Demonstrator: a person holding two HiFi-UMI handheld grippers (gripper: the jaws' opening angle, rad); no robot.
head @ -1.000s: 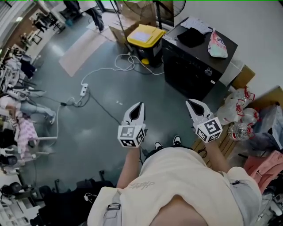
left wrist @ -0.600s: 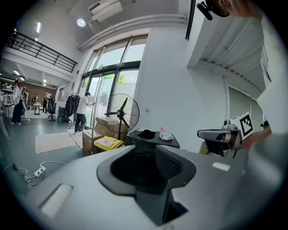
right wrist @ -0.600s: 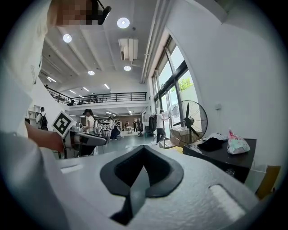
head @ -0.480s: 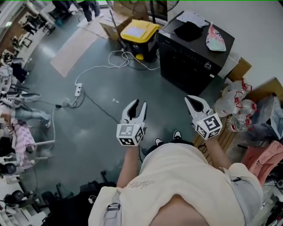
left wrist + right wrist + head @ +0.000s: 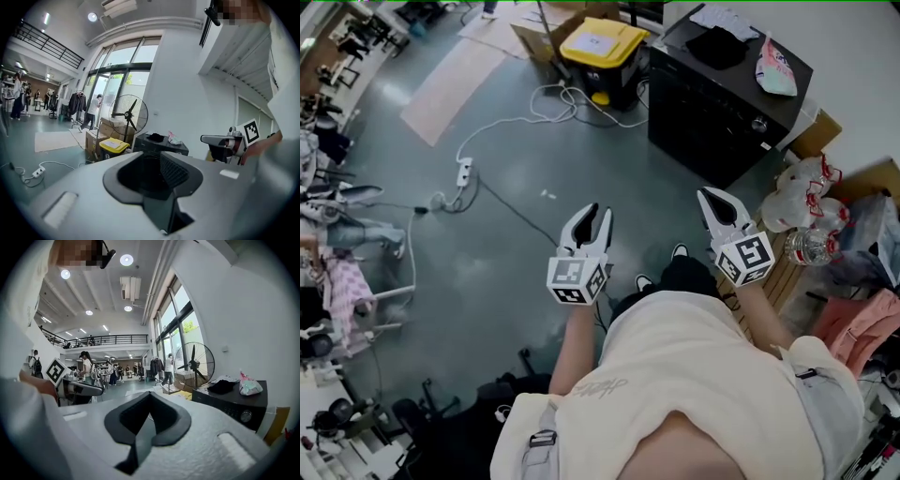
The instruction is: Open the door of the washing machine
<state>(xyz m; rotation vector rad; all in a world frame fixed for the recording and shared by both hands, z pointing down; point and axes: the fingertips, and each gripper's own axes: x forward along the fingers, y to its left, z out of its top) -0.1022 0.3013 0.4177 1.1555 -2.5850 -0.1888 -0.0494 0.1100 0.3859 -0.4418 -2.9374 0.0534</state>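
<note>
Daylight through windows [image 5: 123, 61], ceiling lamps [image 5: 125, 259]; fisheye edges dark, seemingly soft.

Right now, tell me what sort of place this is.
Likely an open workshop or lab hall, not a home: a bare grey floor with a corded power strip lying on it, a washer standing loose by the wall, and a railed mezzanine over a long room.
</note>
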